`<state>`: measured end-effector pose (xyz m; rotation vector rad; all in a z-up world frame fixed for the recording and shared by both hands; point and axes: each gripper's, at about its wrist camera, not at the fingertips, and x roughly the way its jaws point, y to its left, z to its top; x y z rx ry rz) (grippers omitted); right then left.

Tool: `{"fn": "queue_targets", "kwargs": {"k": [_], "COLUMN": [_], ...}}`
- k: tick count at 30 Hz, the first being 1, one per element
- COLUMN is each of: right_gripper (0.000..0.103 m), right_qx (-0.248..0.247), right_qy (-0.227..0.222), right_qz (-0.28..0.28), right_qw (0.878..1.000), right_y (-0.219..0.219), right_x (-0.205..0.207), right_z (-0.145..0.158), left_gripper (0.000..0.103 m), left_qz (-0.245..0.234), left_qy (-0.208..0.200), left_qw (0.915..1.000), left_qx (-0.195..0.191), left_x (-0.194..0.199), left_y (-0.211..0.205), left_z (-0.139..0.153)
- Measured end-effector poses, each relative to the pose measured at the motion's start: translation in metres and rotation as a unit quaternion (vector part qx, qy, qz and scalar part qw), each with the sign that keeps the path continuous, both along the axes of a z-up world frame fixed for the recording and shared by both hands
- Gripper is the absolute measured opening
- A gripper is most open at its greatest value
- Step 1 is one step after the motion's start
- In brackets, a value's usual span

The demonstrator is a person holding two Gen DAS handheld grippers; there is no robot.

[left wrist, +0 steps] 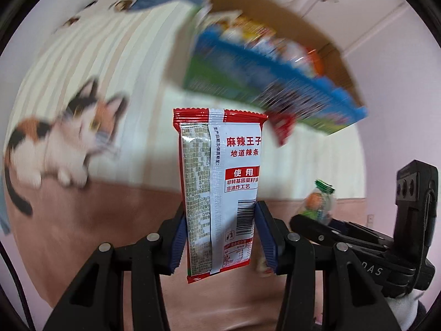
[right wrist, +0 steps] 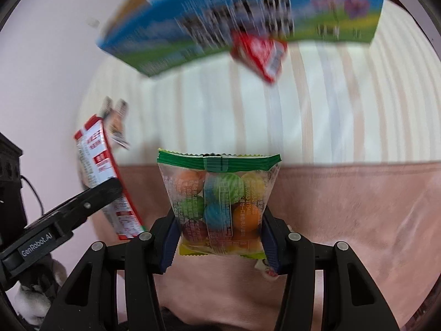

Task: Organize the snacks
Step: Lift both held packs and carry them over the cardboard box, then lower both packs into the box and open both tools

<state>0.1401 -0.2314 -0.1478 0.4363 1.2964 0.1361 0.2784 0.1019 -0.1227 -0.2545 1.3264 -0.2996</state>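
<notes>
The left gripper is clamped on a red-and-white spicy-strip packet, its blue pads pressing the packet's two long edges near the lower end. The packet's long axis runs along the fingers, and its sealed top points away from the camera.

The right gripper is clamped on a clear bag of coloured gum balls, with the pads on the two side edges of its lower half. The green sealed top stands upright above the fingers.

Both items hang free above the striped and pink bedding. The two grippers sit just beside each other; each appears at the edge of the other's view.

The destination, judged from the task, is the open cardboard box with the blue-and-green printed side. It lies on the far side of both grippers and already holds several snack packs. A small red packet lies against the box's near wall.

The box's long side runs across the path of approach, so either packet must clear the near wall before release. In the left wrist view the box lies far and to the right, which suggests the right gripper is the nearer, though blur leaves this uncertain.
</notes>
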Motion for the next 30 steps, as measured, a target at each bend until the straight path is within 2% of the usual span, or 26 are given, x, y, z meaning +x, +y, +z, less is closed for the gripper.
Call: {"fn": "queue_targets", "kwargs": {"k": [2, 5, 6, 8, 10, 13, 16, 22, 28, 29, 30], "right_gripper": [0.055, 0.055, 0.055, 0.055, 0.055, 0.055, 0.055, 0.055, 0.055, 0.056, 0.062], "right_qx": [0.007, 0.010, 0.010, 0.004, -0.018, -0.046, -0.071, -0.099, -0.120, -0.121, -0.122], "right_qy": [-0.022, -0.069, -0.081, -0.108, -0.127, -0.132, -0.113, -0.065, -0.027, -0.018, -0.006], "right_qz": [0.000, -0.004, -0.007, -0.012, -0.019, -0.031, -0.039, -0.053, -0.054, -0.052, -0.051], "right_qw": [1.000, 0.998, 0.997, 0.994, 0.992, 0.990, 0.990, 0.992, 0.991, 0.991, 0.991], "right_y": [-0.009, -0.032, -0.031, -0.042, -0.057, -0.076, -0.094, -0.128, -0.141, -0.142, -0.143], "right_x": [0.004, 0.016, 0.025, 0.038, 0.060, 0.096, 0.139, 0.194, 0.232, 0.236, 0.241], "right_z": [0.026, 0.081, 0.096, 0.125, 0.151, 0.167, 0.167, 0.140, 0.107, 0.102, 0.096], "left_gripper": [0.044, 0.044, 0.044, 0.044, 0.044, 0.044, 0.045, 0.045, 0.046, 0.046, 0.048], "left_qz": [-0.016, -0.036, -0.040, -0.052, -0.056, -0.063, -0.068, -0.064, -0.055, -0.051, -0.049], "left_qy": [-0.016, -0.054, -0.062, -0.084, -0.098, -0.092, -0.069, -0.013, 0.039, 0.049, 0.051], "left_qw": [0.9997, 0.9976, 0.9970, 0.9951, 0.9936, 0.9930, 0.9931, 0.9915, 0.9897, 0.9901, 0.9906], "left_qx": [-0.014, -0.023, -0.021, -0.009, 0.010, 0.037, 0.066, 0.112, 0.126, 0.121, 0.117], "left_x": [0.011, 0.040, 0.047, 0.072, 0.093, 0.129, 0.160, 0.203, 0.217, 0.218, 0.218], "left_y": [-0.005, -0.015, -0.020, -0.030, -0.038, -0.046, -0.052, -0.055, -0.054, -0.053, -0.053], "left_z": [0.020, 0.057, 0.059, 0.079, 0.086, 0.090, 0.077, 0.025, -0.010, -0.016, -0.018]}}
